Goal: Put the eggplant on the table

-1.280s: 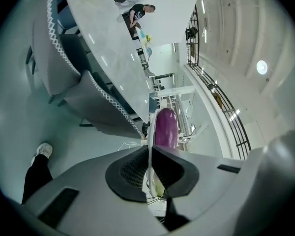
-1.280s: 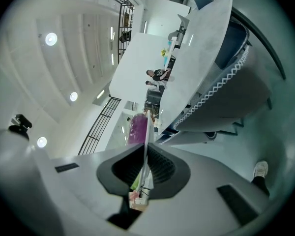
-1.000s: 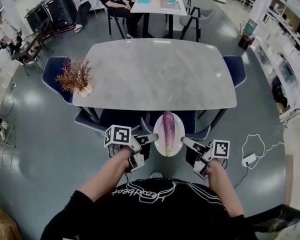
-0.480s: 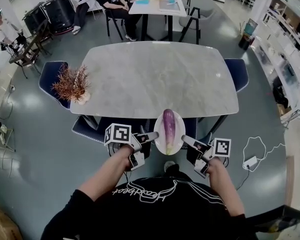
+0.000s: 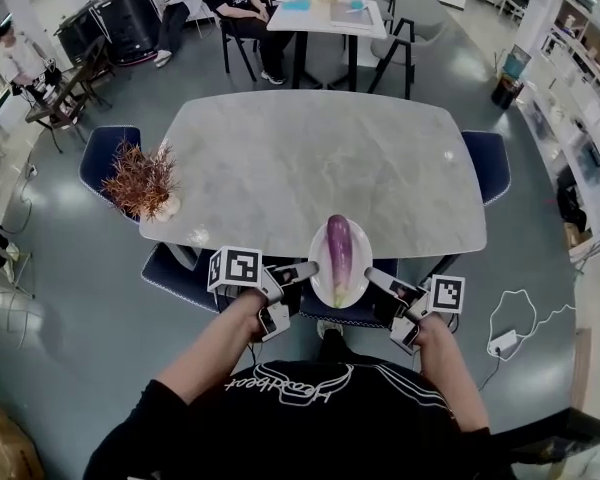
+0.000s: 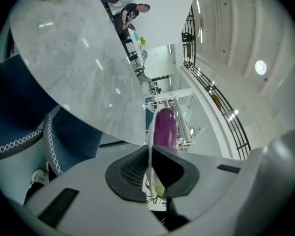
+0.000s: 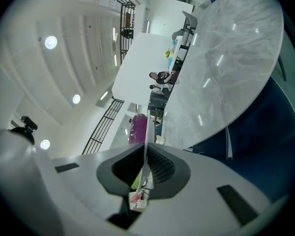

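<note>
A purple eggplant [image 5: 339, 249] lies lengthwise on a white oval plate [image 5: 323, 280] held in the air over the near edge of the grey marble table [image 5: 310, 163]. My left gripper [image 5: 303, 272] is shut on the plate's left rim, my right gripper [image 5: 374, 279] shut on its right rim. In the left gripper view the plate [image 6: 149, 146] shows edge-on between the jaws, the eggplant [image 6: 165, 127] beyond. The right gripper view shows the same plate edge [image 7: 145, 151] and the eggplant [image 7: 137, 129].
A dried-plant bunch in a small pot [image 5: 144, 181] stands at the table's near left corner. Blue chairs [image 5: 105, 156] ring the table; one [image 5: 195, 264] sits just below the plate. People sit at a far table [image 5: 330, 13]. A white cable and adapter [image 5: 505, 339] lie on the floor at right.
The plate with the eggplant has moved forward, from over the blue chair to over the table's near edge. Both grippers keep their hold.
</note>
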Action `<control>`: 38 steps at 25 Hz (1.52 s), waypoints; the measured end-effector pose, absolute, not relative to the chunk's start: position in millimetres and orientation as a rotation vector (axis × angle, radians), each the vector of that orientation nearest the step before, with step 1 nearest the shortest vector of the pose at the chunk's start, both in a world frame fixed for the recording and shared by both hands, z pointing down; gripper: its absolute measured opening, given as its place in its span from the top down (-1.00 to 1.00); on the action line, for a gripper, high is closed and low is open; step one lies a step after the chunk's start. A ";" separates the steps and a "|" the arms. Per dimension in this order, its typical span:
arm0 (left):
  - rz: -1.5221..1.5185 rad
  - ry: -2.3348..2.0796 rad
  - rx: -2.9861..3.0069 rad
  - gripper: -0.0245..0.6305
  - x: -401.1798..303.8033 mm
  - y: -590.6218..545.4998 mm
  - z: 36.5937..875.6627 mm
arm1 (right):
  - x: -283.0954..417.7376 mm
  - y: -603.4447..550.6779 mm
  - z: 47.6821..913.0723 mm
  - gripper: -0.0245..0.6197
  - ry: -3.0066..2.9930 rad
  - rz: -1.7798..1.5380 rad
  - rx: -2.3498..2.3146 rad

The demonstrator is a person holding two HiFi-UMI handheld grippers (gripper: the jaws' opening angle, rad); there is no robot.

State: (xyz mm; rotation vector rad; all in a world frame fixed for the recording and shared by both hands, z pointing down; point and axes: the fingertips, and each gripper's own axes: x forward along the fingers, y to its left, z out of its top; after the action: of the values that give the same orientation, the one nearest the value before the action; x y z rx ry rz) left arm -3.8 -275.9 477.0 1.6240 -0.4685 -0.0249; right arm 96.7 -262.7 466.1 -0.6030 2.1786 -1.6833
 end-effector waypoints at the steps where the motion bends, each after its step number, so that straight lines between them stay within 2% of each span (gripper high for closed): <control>1: -0.028 -0.472 1.622 0.85 -2.5 -283.3 478.3 | 98.2 -270.7 467.9 0.87 2.179 -1.688 -0.596; 20: -0.060 -0.535 1.553 0.85 27.6 -419.2 519.2 | 128.7 -415.0 507.8 0.87 2.178 -1.792 -0.561; 38: -0.020 -0.544 1.565 0.85 37.4 -452.4 527.1 | 138.7 -445.8 518.2 0.87 2.174 -1.785 -0.590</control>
State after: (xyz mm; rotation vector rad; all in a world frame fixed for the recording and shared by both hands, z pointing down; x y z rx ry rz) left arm 37.4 -452.4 527.1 1.5654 -0.5436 -0.0204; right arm 138.7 -445.8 518.2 -0.5904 2.1738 -1.7846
